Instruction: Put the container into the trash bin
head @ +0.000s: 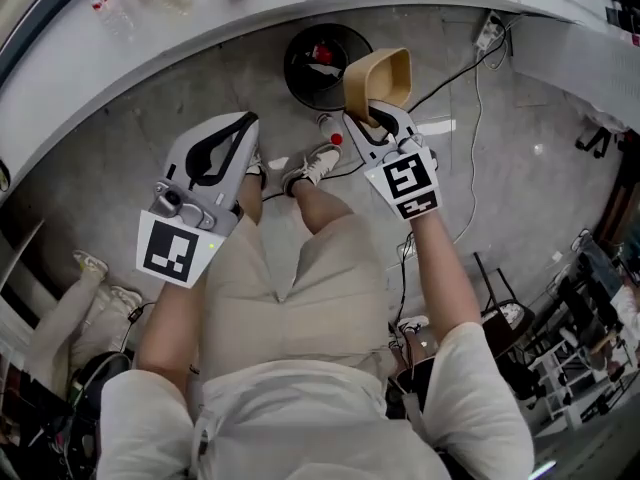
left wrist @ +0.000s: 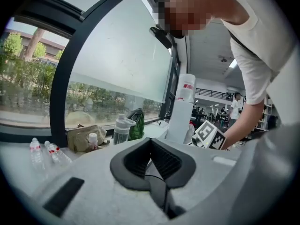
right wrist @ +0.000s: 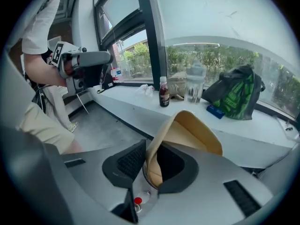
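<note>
A tan paper container (head: 380,80) is pinched by its rim in my right gripper (head: 372,120), which is shut on it. It hangs just right of and above the round black trash bin (head: 322,63) on the floor, which holds some red-and-white litter. In the right gripper view the container (right wrist: 190,135) rises from between the black pads (right wrist: 126,162), open side toward the camera. My left gripper (head: 243,128) is held lower left over the person's legs. In the left gripper view its pads (left wrist: 140,161) meet at the tips with nothing between them.
A curved white counter (head: 150,43) with bottles runs along the far side, above the bin. The person's shoes (head: 312,163) stand next to the bin. Cables (head: 470,78) trail over the floor at right. A dark bottle (right wrist: 163,93) and a green bag (right wrist: 234,95) sit on the counter.
</note>
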The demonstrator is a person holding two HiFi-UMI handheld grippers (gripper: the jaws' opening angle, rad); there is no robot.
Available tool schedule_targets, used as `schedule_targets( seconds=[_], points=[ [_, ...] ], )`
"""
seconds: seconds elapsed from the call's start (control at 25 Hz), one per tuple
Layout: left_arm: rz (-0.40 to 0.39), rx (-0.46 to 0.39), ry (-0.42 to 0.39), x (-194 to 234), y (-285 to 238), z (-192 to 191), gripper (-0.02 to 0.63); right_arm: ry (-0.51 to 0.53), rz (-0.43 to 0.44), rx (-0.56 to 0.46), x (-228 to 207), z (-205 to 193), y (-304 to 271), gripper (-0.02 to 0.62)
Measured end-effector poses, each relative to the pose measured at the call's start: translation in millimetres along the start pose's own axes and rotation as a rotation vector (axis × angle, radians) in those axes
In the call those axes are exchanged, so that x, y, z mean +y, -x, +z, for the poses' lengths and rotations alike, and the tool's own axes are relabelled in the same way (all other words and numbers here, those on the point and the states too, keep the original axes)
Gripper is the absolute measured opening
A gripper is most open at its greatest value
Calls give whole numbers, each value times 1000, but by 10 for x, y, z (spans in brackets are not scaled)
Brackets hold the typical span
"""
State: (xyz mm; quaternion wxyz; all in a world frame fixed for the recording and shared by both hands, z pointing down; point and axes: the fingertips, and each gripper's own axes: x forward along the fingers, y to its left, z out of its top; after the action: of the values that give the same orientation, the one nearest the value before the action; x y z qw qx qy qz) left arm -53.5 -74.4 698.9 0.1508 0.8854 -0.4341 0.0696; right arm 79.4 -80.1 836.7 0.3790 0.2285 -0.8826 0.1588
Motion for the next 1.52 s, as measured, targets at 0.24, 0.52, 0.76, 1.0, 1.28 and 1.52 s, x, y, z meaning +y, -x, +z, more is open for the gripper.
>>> schedule_targets(
  seconds=[0.24, 0.52, 0.76, 1.0, 1.28, 1.52],
  points=[
    [-14, -2, 7, 132, -297, -548, 15, 10, 32, 24, -30, -426, -532, 77],
    [-9, -29, 15, 261, -498, -791, 15, -12, 51, 55, -87, -716, -986, 77],
    [-32, 2, 16, 357, -624, -1002, 15, -9, 63, 61, -230, -803, -1286, 77],
    [-41, 31, 16, 527, -741, -1221, 15, -13, 90, 80, -286, -932, -1622, 74],
    [-43, 43, 16, 591, -846, -1320, 15, 44, 146, 103, -106, -1013, -1856, 68],
    [-35, 42, 10, 633, -910, -1345, 15, 34, 162, 110, -86, -1102, -1965, 60]
  ],
)
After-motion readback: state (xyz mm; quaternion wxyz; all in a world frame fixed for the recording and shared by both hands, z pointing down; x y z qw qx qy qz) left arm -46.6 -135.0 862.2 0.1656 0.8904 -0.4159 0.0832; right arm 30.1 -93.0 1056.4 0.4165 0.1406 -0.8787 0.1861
